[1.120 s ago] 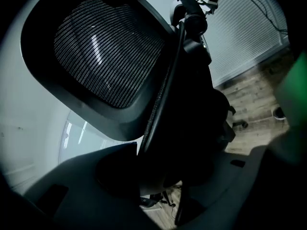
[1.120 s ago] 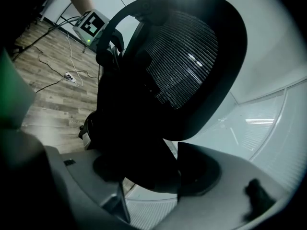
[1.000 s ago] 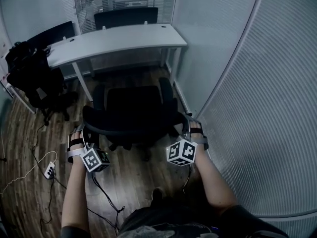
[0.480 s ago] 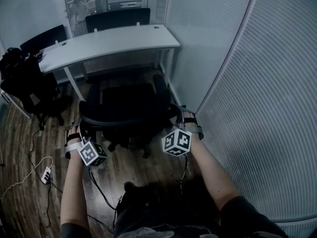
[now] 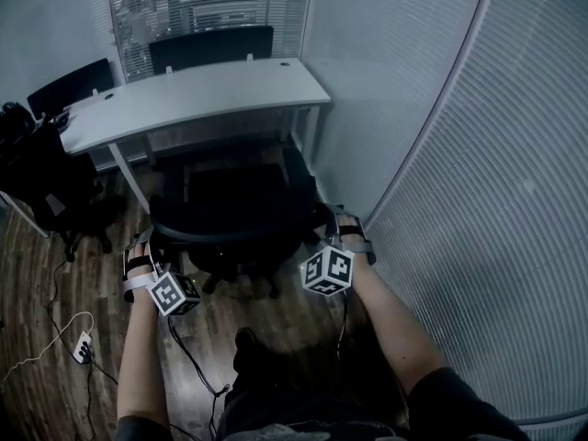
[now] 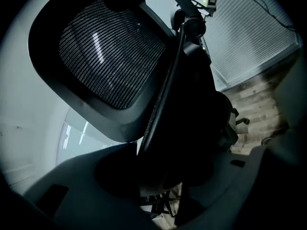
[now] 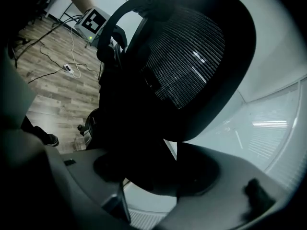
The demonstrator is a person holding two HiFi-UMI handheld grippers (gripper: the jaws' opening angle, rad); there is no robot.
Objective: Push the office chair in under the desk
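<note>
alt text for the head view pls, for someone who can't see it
Seen from above, a person holds the backrest of a black office chair with the left tongs and right tongs, its seat facing a white desk. A power strip lies on the wooden floor at left.

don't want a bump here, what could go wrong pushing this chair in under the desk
1. The office chair's right armrest is close to the desk's right leg. If the chair drifts right, it may clip that leg.
2. The pictures don't show whether the armrests clear the desktop, so they might hit its edge.
3. The dark cable on the floor beside the person's shoe could snag a step.
</note>
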